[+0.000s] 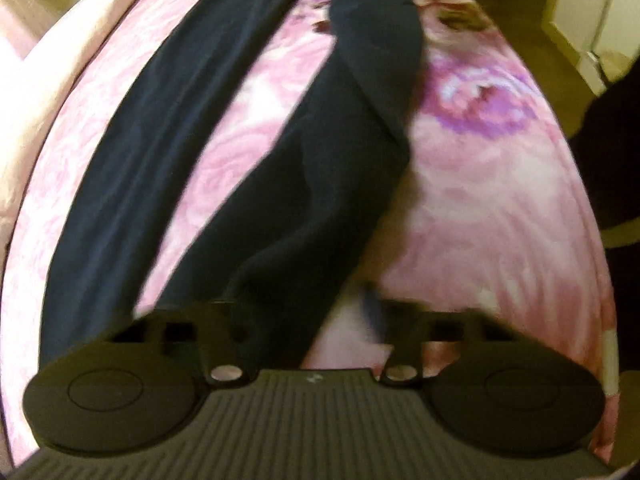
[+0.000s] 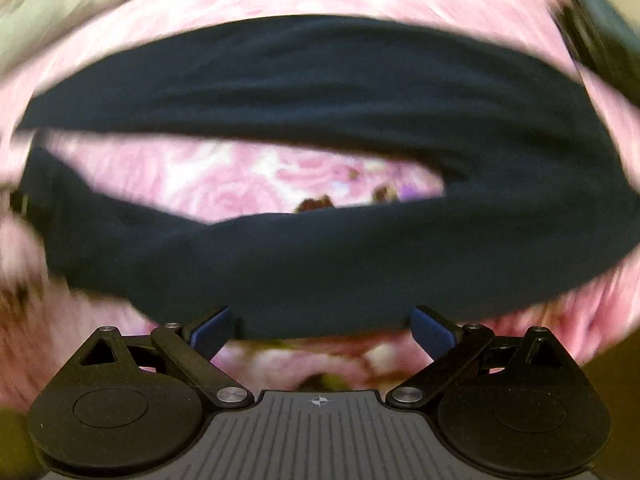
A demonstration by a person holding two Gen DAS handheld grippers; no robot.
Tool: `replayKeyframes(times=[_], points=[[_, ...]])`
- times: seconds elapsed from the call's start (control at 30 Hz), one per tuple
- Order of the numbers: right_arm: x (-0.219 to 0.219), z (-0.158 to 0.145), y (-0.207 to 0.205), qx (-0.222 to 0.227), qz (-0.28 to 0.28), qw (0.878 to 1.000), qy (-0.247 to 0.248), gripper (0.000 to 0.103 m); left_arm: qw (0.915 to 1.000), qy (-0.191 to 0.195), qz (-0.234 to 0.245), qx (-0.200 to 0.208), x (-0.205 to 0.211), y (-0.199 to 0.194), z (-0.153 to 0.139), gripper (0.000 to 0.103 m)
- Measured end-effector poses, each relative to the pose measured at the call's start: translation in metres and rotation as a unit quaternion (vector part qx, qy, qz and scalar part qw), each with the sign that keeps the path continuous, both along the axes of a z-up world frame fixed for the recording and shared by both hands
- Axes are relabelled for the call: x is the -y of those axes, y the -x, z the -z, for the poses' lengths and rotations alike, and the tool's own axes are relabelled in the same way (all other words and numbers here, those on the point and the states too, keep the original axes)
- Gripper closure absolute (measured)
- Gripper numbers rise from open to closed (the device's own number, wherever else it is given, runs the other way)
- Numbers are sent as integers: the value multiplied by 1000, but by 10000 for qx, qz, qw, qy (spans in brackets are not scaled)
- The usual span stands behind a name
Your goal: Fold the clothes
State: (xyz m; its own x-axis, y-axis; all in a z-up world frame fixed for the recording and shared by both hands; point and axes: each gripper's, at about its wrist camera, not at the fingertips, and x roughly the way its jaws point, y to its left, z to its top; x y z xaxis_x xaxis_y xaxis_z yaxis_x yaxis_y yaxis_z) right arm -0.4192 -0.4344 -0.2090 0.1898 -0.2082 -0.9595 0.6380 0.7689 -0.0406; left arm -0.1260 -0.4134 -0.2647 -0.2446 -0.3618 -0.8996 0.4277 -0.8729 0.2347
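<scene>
Navy trousers (image 1: 248,128); pink rose-patterned bedspread (image 1: 500,208).

No readable text, label, brand or number shows in either view.

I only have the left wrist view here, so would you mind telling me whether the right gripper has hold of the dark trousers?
Observer: No. The right gripper is open, its blue fingers spread apart at the near edge of the dark trousers, with nothing between them.
Operator: Thank you. How do the legs lie from that side?
Observer: They run crosswise, apart in the middle, with the pink floral bedspread showing in the gap.
Operator: Do they meet anywhere?
Observer: Yes, they join toward the right of the right wrist view.
</scene>
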Motion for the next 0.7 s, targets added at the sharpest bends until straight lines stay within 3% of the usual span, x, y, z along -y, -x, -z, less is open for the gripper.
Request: replayKeyframes(times=[0.13,0.27,0.37,0.47,0.57,0.7], points=[[-10,0,-4,-196,-1088,9932,367,5,9983,-330,-482,0,5,-9,-27,98],[-17,3,-12,-220,-2239,9721,668,5,9922,-869,-879,-133,-7,-23,-65,99],[-20,8,-19,-138,-2914,9547,588,5,9749,-1898,-1059,-493,-14,-26,-93,100],[-22,2,-18,-34,-3124,9489,450,5,9443,-2936,-1186,-894,-15,-28,-117,100],[-21,-4,-12,83,-2891,9564,415,5,9387,-2873,-1655,-942,-4,-39,-120,99],[-15,-6,-7,80,-2369,9703,492,5,9187,-2607,-2852,-813,25,-68,-88,93]])
